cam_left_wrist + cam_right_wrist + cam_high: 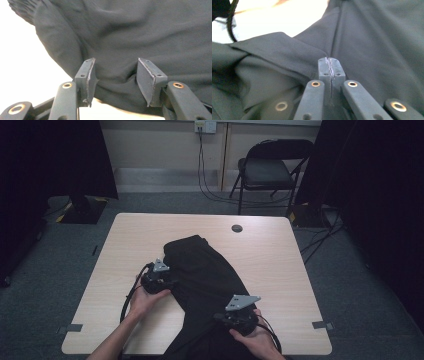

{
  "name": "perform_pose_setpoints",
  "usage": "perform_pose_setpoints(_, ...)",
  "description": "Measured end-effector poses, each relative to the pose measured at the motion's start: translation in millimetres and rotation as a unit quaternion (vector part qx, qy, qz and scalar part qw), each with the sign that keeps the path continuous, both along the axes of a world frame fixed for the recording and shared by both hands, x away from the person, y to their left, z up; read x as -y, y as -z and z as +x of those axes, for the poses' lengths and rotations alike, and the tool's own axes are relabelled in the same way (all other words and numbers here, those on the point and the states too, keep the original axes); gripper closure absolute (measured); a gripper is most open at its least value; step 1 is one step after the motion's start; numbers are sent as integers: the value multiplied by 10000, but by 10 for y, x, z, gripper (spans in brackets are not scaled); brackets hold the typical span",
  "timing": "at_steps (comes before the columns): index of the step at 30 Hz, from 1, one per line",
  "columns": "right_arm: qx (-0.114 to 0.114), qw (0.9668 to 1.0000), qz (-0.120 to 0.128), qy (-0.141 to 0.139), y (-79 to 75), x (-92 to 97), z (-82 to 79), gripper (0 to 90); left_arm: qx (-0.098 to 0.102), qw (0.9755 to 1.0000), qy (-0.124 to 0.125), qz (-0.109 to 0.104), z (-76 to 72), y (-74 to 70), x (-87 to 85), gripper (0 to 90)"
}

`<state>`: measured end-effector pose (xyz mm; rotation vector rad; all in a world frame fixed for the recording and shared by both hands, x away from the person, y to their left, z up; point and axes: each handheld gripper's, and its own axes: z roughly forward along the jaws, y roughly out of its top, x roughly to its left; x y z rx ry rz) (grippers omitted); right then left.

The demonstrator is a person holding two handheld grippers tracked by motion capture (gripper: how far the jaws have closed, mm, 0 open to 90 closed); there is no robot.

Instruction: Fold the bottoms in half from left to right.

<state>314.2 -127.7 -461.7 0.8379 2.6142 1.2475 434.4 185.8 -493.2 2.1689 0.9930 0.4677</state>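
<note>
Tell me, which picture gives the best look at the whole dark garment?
The high view: there the dark garment lies across the table with its outline visible, its near end running off the front edge. The left gripper view and the right gripper view show close-up folds of cloth, without its overall shape.

You are at a light wood-grain table (280, 265) with rounded corners and a round cable grommet (237, 228) near its far edge. Grey carpet (350, 285) covers the floor around it. Beyond the table a black folding chair (267, 170) stands against a beige wall (160, 145), where cables (202, 175) hang from a wall socket (205, 126). Black curtains (50, 160) close you in on both sides.
</note>
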Motion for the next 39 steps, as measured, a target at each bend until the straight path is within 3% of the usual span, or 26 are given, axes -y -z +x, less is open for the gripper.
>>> perform_pose_setpoints(2, 19, 10000, -49, 58, -12, 106, -26, 900, 109, 9998, -153, -1, 26, 16, -23, 504)
perform_pose_setpoints(5, -49, 9998, -180, 77, 20, 197, -74, 900, 67, 9995, -272, -128, 66, 27, -53, 504)
perform_pose_setpoints(6, -116, 9993, -350, 53, 79, 268, -130, 900, 7, 9994, -317, -138, 82, 22, -64, 501)
perform_pose_setpoints(10, -101, 9996, -226, 96, 46, 319, -80, 898, -93, 9996, -265, -69, 129, 0, -66, 479)
perform_pose_setpoints(13, -40, 9999, -139, 92, -2, 318, -51, 899, -15, 9996, -287, 20, 154, -2, -79, 480)
perform_pose_setpoints(18, -52, 9985, -545, 65, 56, 391, -150, 900, 176, 9988, -424, 146, 169, 6, -82, 483)
perform_pose_setpoints(20, -282, 9978, -592, 127, 134, 486, -188, 900, 150, 9984, -541, 10, 191, 21, -108, 479)
perform_pose_setpoints(23, -294, 9983, -475, 140, 116, 525, -189, 894, 61, 9976, -661, -180, 193, 35, -126, 478)
perform_pose_setpoints(25, -206, 9991, -281, 244, 62, 544, -166, 836, 30, 9972, -697, -286, 195, 44, -137, 478)
perform_pose_setpoints(26, -129, 9994, 13, 318, 14, 545, -89, 799, 36, 9973, -674, -299, 196, 48, -147, 477)
perform_pose_setpoints(30, 154, 9981, 232, 550, -84, 402, 246, 709, 30, 9978, -590, -287, 201, 48, -150, 478)
perform_pose_setpoints(31, 154, 9981, 232, 550, -84, 402, 246, 709, 30, 9978, -590, -287, 201, 48, -150, 478)
perform_pose_setpoints(35, 558, 9947, 217, 837, -123, 147, 688, 634, 91, 9975, -595, -358, 186, 67, -159, 481)
perform_pose_setpoints(37, 545, 9935, 207, 974, -63, 8, 948, 638, 192, 9976, -526, -413, 156, 84, -151, 506)
perform_pose_setpoints(39, 520, 9941, 28, 955, 65, -146, 1217, 630, 190, 9978, -472, -431, 160, 84, -151, 558)
